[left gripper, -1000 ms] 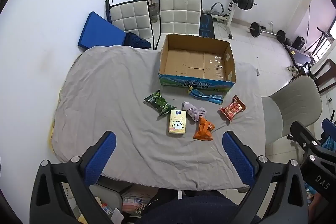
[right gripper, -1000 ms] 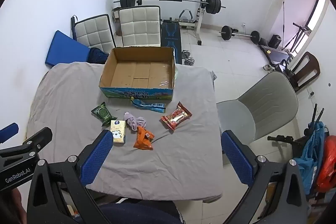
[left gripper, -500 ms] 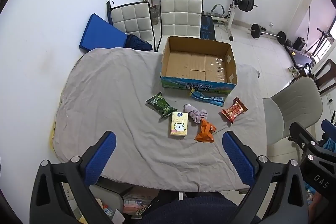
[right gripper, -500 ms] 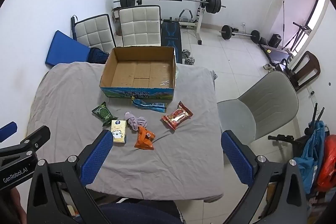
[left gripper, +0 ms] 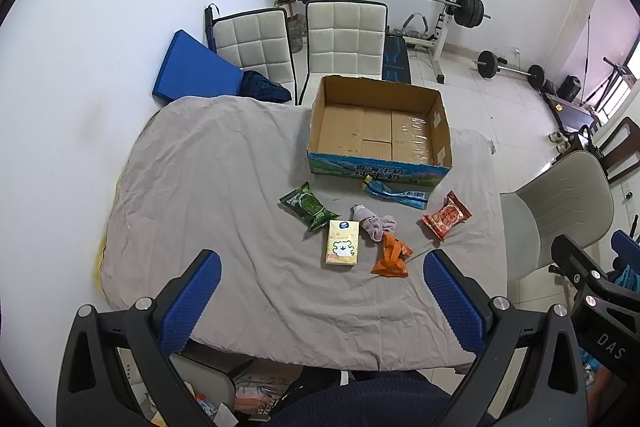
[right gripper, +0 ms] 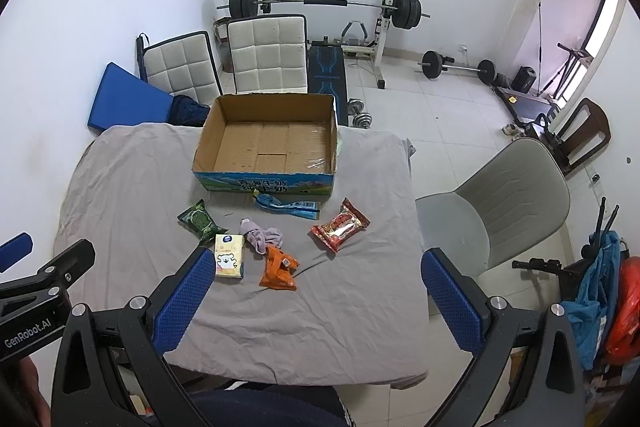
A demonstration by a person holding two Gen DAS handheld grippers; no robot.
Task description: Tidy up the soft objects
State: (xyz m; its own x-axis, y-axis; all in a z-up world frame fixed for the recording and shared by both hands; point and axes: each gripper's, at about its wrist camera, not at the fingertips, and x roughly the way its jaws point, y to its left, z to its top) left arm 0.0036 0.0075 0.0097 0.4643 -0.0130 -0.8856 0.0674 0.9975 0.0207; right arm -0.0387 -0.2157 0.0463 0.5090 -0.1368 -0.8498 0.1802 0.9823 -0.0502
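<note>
An empty cardboard box (left gripper: pixel 380 131) (right gripper: pixel 272 143) stands at the far side of the grey-clothed table (left gripper: pixel 208 195) (right gripper: pixel 128 187). In front of it lie a blue packet (left gripper: pixel 394 190) (right gripper: pixel 286 205), a green packet (left gripper: pixel 308 205) (right gripper: pixel 200 221), a red packet (left gripper: pixel 446 215) (right gripper: pixel 340 225), a crumpled grey sock (left gripper: pixel 374 222) (right gripper: pixel 262 235), a yellow tissue pack (left gripper: pixel 343 242) (right gripper: pixel 229 255) and an orange packet (left gripper: pixel 391 255) (right gripper: pixel 279 267). My left gripper (left gripper: pixel 322 301) and right gripper (right gripper: pixel 316 301) hover open above the table's near edge, holding nothing.
Two white padded chairs (left gripper: pixel 344 35) and a blue mat (left gripper: pixel 196 71) stand behind the table, with a barbell rack (right gripper: pixel 324 5) beyond. A grey chair (right gripper: pixel 500 195) sits at the table's right. A person's dark-clothed lap (left gripper: pixel 360 403) is below the near edge.
Both grippers have drifted slightly, so the table and objects sit a little lower and rightward in view. Nothing on the table moved.
</note>
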